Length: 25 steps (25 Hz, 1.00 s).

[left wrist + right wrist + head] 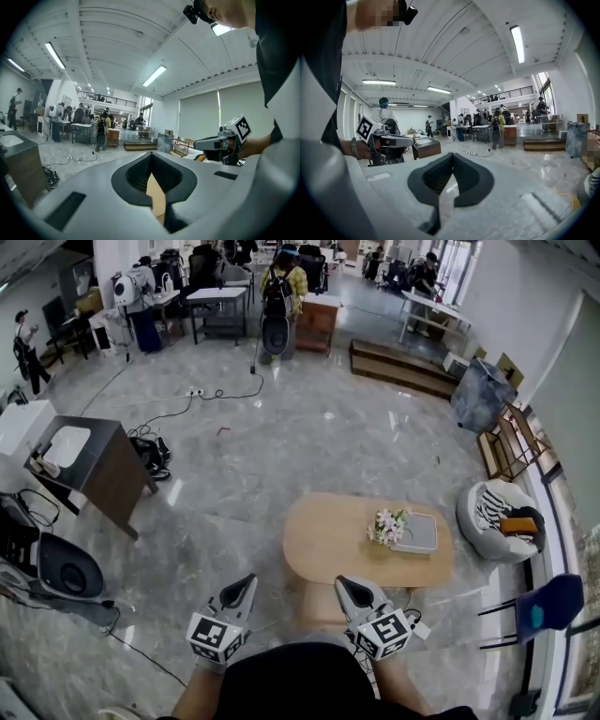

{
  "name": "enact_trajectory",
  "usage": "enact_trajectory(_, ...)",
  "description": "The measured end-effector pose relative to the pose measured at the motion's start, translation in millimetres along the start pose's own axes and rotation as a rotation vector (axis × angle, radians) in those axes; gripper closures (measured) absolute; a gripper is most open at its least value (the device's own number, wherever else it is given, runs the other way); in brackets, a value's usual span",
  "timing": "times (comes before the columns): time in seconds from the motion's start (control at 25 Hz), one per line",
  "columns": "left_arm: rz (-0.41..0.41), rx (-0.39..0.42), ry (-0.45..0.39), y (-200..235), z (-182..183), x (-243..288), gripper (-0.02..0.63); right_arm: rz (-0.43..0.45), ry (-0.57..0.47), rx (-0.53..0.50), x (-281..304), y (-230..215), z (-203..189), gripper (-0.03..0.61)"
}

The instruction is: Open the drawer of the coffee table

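The light wooden oval coffee table (333,540) stands just ahead of me in the head view, with its near side and drawer front (319,601) partly hidden behind my grippers. My left gripper (246,583) is held near the table's near left corner, shut and empty. My right gripper (340,584) hovers over the near edge, also shut with nothing in it. In the left gripper view my left gripper (151,157) shows closed jaws with a sliver of tabletop (155,197) behind them. The right gripper view shows my right gripper (452,159) closed, pointing across the room.
A flower bunch (388,525) and a grey tray (418,532) lie on the tabletop. A white beanbag (501,518) and a blue chair (548,606) stand to the right, a dark desk (98,465) to the left. Cables (202,393) cross the marble floor; people stand far off.
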<state>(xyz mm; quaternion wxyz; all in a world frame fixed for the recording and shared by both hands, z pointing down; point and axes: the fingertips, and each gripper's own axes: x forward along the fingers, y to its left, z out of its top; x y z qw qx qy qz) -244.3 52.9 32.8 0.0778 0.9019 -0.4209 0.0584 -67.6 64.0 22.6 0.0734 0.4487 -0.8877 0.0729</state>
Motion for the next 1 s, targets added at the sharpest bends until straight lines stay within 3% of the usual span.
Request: enact_trajectory(1.0,-0.019,0.001,0.018,-12,-4,12,0.601,-0.044,-0.012,-0.029,-16,-10,7,0.58)
